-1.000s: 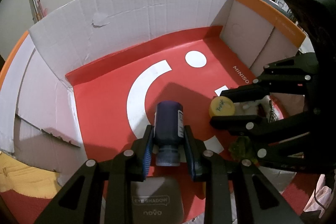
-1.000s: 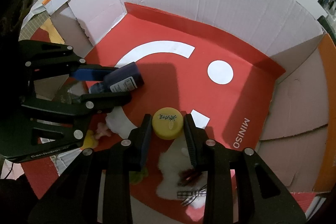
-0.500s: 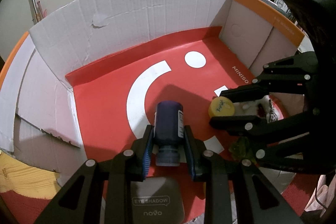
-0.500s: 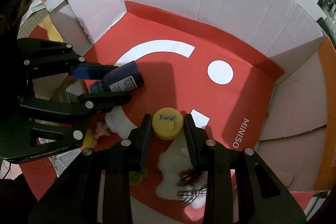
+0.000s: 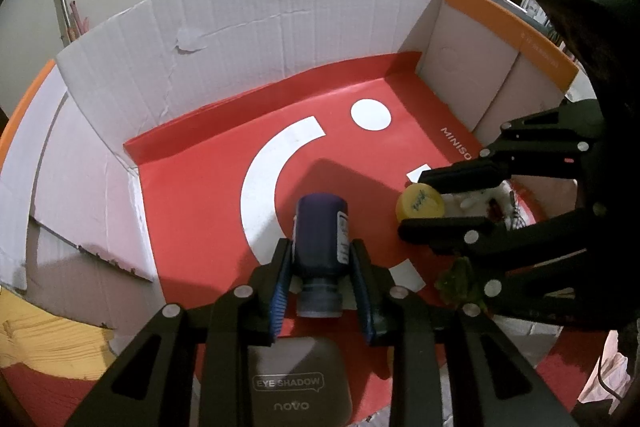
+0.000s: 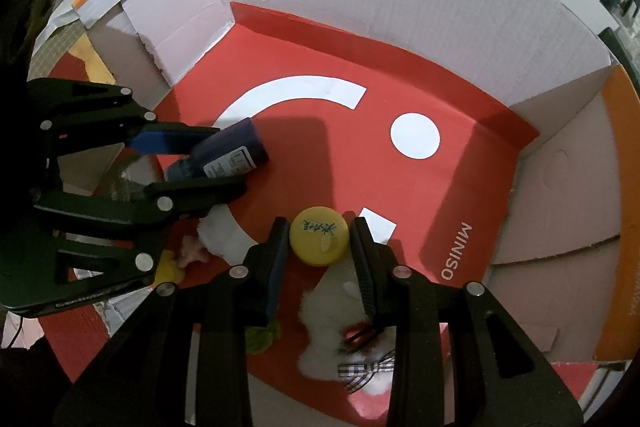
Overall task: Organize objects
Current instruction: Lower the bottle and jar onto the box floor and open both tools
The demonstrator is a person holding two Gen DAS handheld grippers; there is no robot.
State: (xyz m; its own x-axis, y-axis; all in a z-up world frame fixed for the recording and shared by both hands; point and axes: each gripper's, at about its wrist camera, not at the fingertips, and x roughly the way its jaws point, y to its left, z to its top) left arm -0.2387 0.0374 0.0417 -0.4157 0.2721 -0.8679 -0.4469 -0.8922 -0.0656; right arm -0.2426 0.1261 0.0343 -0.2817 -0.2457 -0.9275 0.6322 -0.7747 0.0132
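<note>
1. Placing step in hand: both items low over the red floor of the cardboard box [image 5: 248, 27], release apparently starting.
2. Left gripper [image 5: 322, 279]: jaws opening, dark blue bottle [image 5: 322, 235] between them, pads seemingly touching its sides; bottle lying cap toward the camera, near box floor.
3. Right gripper [image 6: 320, 251]: jaws narrow, clamped on yellow cap [image 6: 319, 241], just above white plush toy [image 6: 332, 311].
4. Next, judged: widen jaws fully, lift clear without dragging items.
5. Pose: both grippers pitched steeply down, side by side, near but apart.
6. Eye-shadow case [image 5: 298, 383] below left gripper.
</note>
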